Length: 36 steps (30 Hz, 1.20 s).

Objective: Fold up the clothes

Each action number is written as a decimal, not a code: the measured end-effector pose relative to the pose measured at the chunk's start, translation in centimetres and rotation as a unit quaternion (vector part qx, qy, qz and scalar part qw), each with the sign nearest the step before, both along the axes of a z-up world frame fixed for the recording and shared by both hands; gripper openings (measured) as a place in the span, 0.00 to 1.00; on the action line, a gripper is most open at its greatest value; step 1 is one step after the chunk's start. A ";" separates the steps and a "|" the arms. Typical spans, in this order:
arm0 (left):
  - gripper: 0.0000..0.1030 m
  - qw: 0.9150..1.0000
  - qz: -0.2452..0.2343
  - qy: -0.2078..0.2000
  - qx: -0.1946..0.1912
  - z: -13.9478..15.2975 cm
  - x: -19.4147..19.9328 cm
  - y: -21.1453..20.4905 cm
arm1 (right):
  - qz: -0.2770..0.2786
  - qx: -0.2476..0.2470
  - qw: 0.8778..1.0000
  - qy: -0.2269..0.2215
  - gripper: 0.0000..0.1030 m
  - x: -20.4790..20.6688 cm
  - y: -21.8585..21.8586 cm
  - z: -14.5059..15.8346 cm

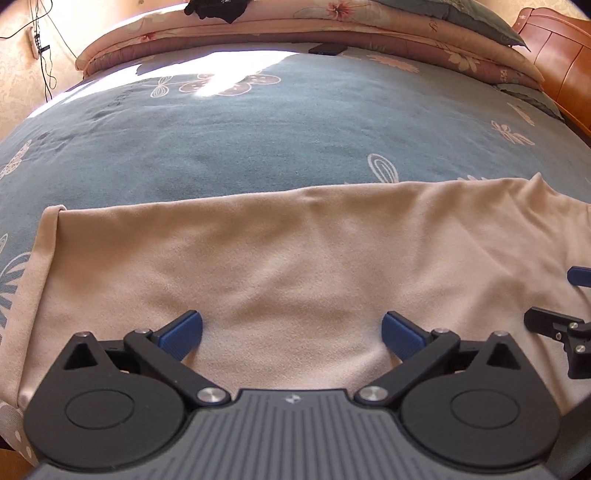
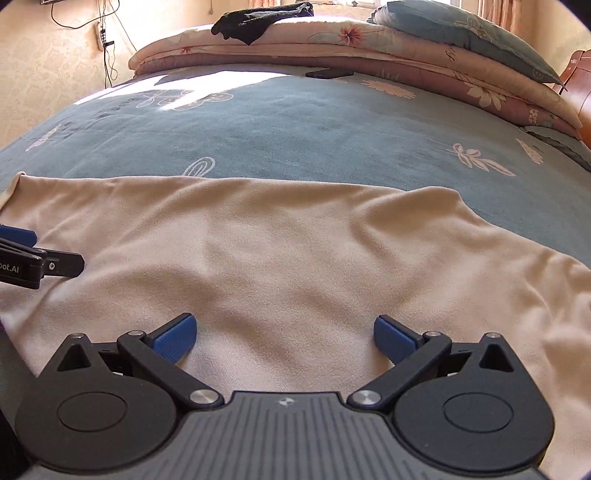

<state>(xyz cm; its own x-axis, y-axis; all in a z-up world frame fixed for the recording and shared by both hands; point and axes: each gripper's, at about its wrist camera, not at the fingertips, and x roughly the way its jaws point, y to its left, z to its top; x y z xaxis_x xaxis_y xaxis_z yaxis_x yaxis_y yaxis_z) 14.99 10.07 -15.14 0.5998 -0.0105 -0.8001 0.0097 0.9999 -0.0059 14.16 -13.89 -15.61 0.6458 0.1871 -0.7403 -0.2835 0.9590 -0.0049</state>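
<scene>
The bed (image 1: 258, 140) carries everything here: a beige garment (image 1: 295, 251) lies spread flat along its near edge, on a blue-grey cover with pale flower prints. Along the far edge sits a stack of folded floral quilts (image 2: 369, 48), with a dark piece of clothing (image 2: 255, 22) and a grey-blue pillow (image 2: 469, 33) on top, and a small dark flat object (image 2: 328, 72) just in front of it.

The left gripper (image 1: 291, 334) points down at the garment, its blue pads wide apart with nothing clamped, only cloth beneath. The right gripper (image 2: 284, 338) is posed the same way just beside it, pads equally wide apart and empty.

The garment's far edge is a straight fold; soft wrinkles cross its middle.
</scene>
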 end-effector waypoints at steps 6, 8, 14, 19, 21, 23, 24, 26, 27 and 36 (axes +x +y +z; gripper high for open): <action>1.00 1.000 -0.016 -0.004 -0.004 -0.1 -2.5 0.3 | -0.002 0.002 1.000 -0.001 1.00 -3.9 -1.7 0.2; 1.00 1.000 -0.021 -0.004 0.000 0.2 -2.7 0.3 | -0.004 0.003 1.000 -0.005 1.00 -4.9 -2.3 0.3; 1.00 0.993 -0.088 -0.076 0.008 4.2 -1.9 -3.5 | -0.071 -0.015 0.996 -0.059 1.00 -3.6 -6.0 3.7; 1.00 0.991 -0.125 -0.055 -0.014 2.7 0.9 -8.0 | -0.156 0.007 0.988 0.002 1.00 1.8 -10.3 1.8; 1.00 0.992 -0.120 -0.026 -0.016 0.7 1.5 -9.1 | -0.176 0.033 0.983 0.035 1.00 2.5 -11.6 0.4; 1.00 0.993 -0.115 -0.020 -0.006 -0.7 0.9 -9.5 | -0.161 0.031 0.986 0.024 1.00 0.8 -11.4 0.2; 1.00 0.992 -0.119 -0.033 0.002 -0.8 0.2 -9.6 | -0.154 0.030 0.987 0.018 1.00 0.0 -11.3 0.1; 1.00 0.992 -0.117 -0.037 -0.007 -0.8 -0.7 -8.9 | -0.137 0.020 0.990 0.000 1.00 -2.5 -11.4 -0.2; 1.00 0.992 -0.117 -0.037 -0.012 -0.7 -1.0 -8.5 | -0.129 0.015 0.992 -0.009 1.00 -3.8 -11.4 -0.4; 1.00 0.991 -0.123 -0.045 -0.024 0.6 -0.4 -8.6 | -0.134 0.000 0.987 -0.086 1.00 -5.0 -12.6 1.9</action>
